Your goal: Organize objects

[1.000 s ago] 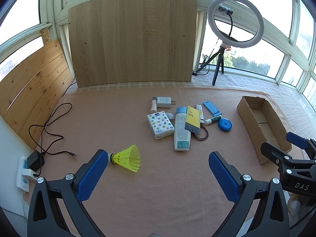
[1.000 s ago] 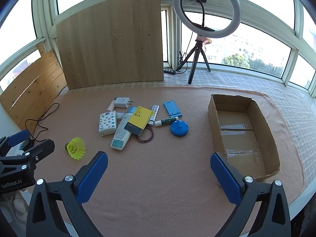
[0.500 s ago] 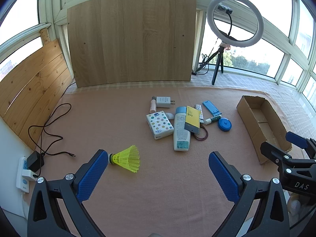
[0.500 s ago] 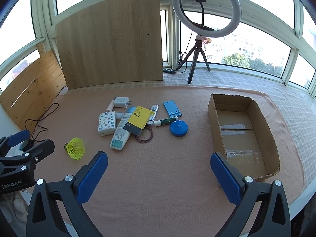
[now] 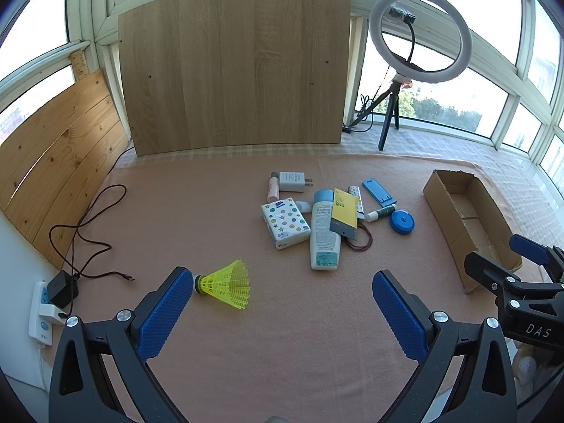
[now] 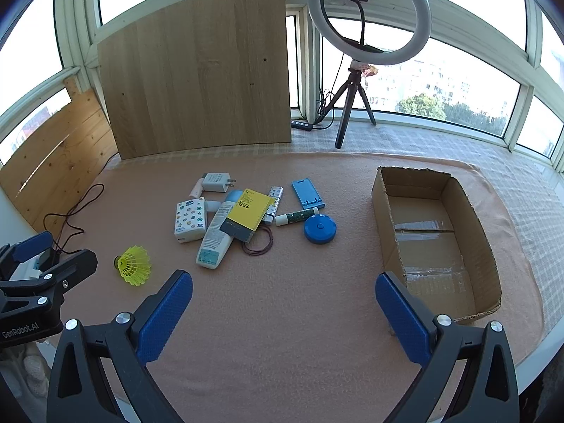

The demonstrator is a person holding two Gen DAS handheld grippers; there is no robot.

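A cluster of small items lies mid-cloth: a white tube [image 5: 324,234] [image 6: 215,234], a yellow-and-grey notebook [image 5: 344,213] [image 6: 245,214], a patterned tissue pack [image 5: 284,222] [image 6: 190,219], a white charger [image 5: 292,181] [image 6: 216,182], a blue round tape measure [image 5: 402,221] [image 6: 320,229] and a blue phone stand [image 6: 306,194]. A yellow shuttlecock [image 5: 227,283] [image 6: 133,265] lies apart, near the left gripper's left fingertip. An open cardboard box [image 5: 469,222] [image 6: 433,232] stands at the right. My left gripper [image 5: 282,310] and right gripper [image 6: 283,312] are both open and hold nothing.
A ring light on a tripod [image 6: 366,35] and a leaning wooden board [image 5: 232,70] stand at the back. A dark cable [image 5: 88,225] runs to a power strip [image 5: 44,312] at the left edge. Wood panelling [image 5: 53,155] lines the left side.
Both views have drifted only slightly; the objects lie as before and both grippers stay open.
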